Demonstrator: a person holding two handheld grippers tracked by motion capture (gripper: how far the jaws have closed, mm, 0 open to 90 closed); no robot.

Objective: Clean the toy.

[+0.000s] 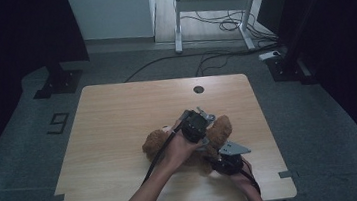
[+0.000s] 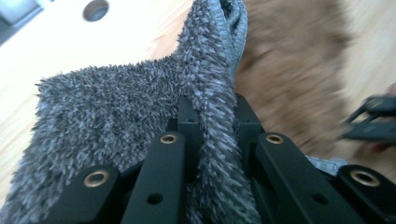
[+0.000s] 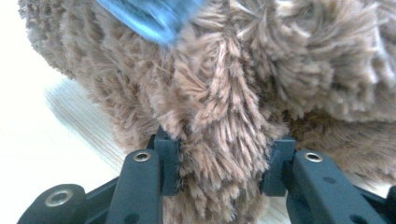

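- Pale wood-grain laminate made up the table (image 1: 109, 133), and its whole left half lay bare, so that side gave the widest room for swinging a gripper or laying cloth out.
- The brown plush toy (image 1: 219, 129) lay right of centre on the table, nearer the person's edge than the far one.
- The left gripper (image 2: 212, 126) had its jaws drawn narrow on a raised fold of grey fleecy cloth (image 2: 116, 107); in the high view it sat over the toy's middle, held in the left hand (image 1: 177, 151).
- Judged from that pinch, the step was pulling or dressing the cloth over the toy; a slow, even pull along the fold would suit, since a thin ridge of pile could slip out.
- The right gripper (image 3: 219, 163) had its jaws set fairly wide around a thick tuft of the toy's brown fur, pads pressed into it, steadying the body.
- A blurred blue patch (image 3: 149, 16) crossed the fur; what it was could not be told.
- Right of the toy the table edge was near, so pulls were better aimed leftward.
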